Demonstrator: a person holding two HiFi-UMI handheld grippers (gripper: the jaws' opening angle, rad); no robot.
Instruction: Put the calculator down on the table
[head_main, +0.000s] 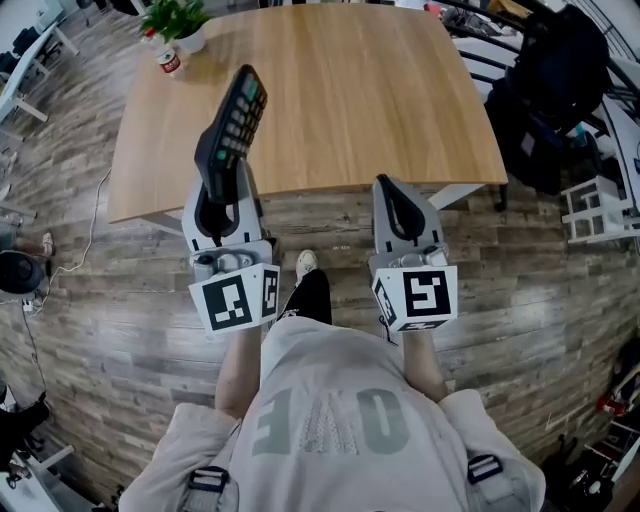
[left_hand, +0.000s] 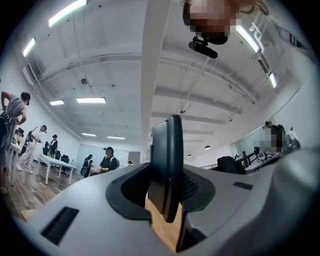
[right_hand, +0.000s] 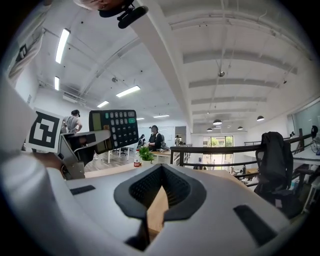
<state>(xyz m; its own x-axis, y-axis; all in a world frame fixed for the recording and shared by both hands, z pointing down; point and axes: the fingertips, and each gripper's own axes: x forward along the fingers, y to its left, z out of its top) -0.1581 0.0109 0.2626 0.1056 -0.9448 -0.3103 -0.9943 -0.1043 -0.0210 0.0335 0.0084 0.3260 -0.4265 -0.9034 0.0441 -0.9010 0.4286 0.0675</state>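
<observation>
The left gripper (head_main: 225, 175) clenches the calculator (head_main: 240, 110) tilted up over the near edge of the table (head_main: 380, 90), so it should be lowered flat before release, while the right gripper (head_main: 392, 192), closed and empty, hangs beside that edge.

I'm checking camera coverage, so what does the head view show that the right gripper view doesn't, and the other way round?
Only the head view shows the person's shirt and a shoe below the grippers. Only the right gripper view shows ceiling lights, a railing and people at far desks. Both show the calculator held in the left gripper, the plant, the can beside it, and the table.
</observation>
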